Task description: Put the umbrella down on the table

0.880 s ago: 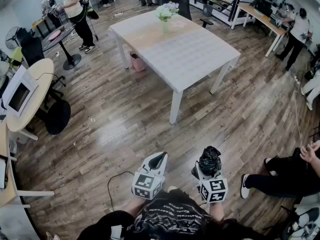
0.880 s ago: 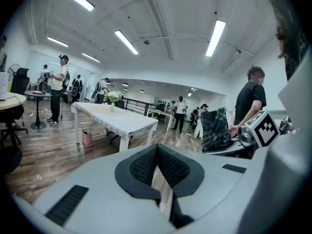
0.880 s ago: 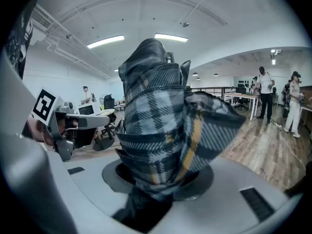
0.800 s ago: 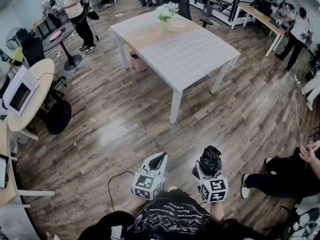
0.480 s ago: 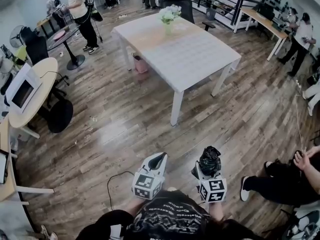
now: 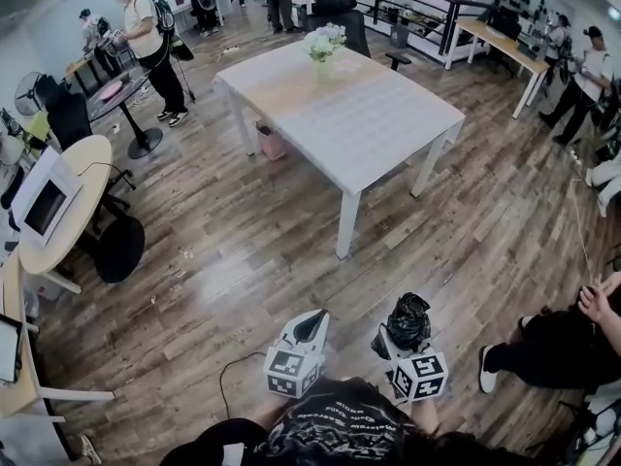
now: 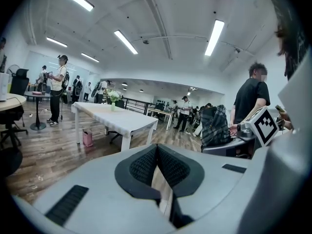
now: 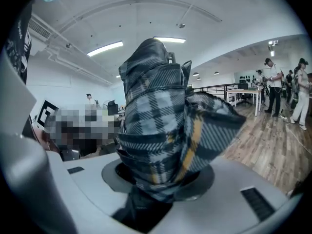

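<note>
Umbrella [image 8: 161, 116] in transit, seen from the head view and both gripper views. I hold a compact folding umbrella, grey plaid with a yellow stripe, upright in the right claw [image 8: 158, 182]. The jaws are closed on its lower end and the loosely bunched canopy rises above them. The left claw [image 7: 157, 165] carries nothing. Its ribbed pads [image 7: 141, 167] meet at the tips and only wooden floor [image 6: 243, 250] shows beyond them. Both claws sit close to my body and tilt slightly downward. The white worktop [image 6: 388, 124] stands well apart across the floor, bare except for a vase of flowers [image 6: 323, 42] near its far edge.

Handling, as I judge it: the umbrella is light, so weight does not limit the grip. The canopy cloth is soft and probably slick, and it can slide over the stiff ribs and shaft inside it. A grip on cloth alone would therefore let the core twist or sag. I cannot tell whether the pads press the shaft or only the folds around it. The firmest place to hold is the rigid lower end near the handle, where the claw grips now. Loose flaps spread wider than the jaws and could catch as the umbrella is set down. Nothing in it looks fragile, so I can lay it on its side on the near, bare part of the worktop, well away from the vase.
</note>
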`<state>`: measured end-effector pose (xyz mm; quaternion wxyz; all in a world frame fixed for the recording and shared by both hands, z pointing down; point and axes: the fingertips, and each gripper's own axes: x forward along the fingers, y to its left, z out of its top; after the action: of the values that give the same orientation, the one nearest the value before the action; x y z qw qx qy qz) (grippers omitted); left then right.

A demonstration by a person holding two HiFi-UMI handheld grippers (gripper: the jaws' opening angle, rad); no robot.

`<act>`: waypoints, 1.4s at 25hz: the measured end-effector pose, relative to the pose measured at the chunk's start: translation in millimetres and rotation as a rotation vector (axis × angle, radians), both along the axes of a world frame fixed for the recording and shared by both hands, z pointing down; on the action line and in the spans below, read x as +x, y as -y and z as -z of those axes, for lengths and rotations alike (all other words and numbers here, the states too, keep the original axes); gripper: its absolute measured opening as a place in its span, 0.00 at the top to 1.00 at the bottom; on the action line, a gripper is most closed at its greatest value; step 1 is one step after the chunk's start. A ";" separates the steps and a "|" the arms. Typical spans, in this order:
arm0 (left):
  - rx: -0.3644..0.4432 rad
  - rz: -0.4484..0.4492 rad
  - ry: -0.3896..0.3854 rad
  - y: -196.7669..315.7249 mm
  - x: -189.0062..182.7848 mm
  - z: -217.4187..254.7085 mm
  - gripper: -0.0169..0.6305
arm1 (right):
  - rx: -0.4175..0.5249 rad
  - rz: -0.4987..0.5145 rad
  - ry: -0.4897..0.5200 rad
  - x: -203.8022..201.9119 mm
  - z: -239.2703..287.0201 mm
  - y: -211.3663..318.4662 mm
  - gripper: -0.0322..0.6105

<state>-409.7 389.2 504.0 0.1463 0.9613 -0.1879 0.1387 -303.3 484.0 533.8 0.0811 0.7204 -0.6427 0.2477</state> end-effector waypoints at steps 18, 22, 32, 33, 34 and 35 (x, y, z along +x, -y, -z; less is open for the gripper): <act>-0.028 -0.054 0.037 64.0 17.6 -27.6 0.94 | -0.041 -0.087 0.017 16.7 -29.6 44.9 0.68; -0.034 -0.019 0.053 85.4 53.4 -31.8 0.94 | -0.045 -0.016 -0.003 53.3 -30.8 73.9 0.68; 0.019 0.046 0.034 118.9 221.1 -16.5 0.94 | -0.016 0.083 -0.038 221.6 -22.5 126.5 0.68; 0.022 0.048 0.031 118.9 236.4 -15.7 0.94 | -0.013 0.089 -0.042 236.3 -21.7 128.5 0.68; 0.025 0.048 0.028 118.2 250.4 -15.2 0.94 | -0.009 0.096 -0.042 249.2 -21.0 129.7 0.68; 0.025 0.049 0.025 117.3 263.1 -15.3 0.94 | -0.006 0.104 -0.040 260.6 -21.1 130.4 0.68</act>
<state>-146.6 271.9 519.4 0.1350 0.9564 -0.2147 0.1447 -42.7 353.6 555.0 0.1089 0.6905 -0.6768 0.2307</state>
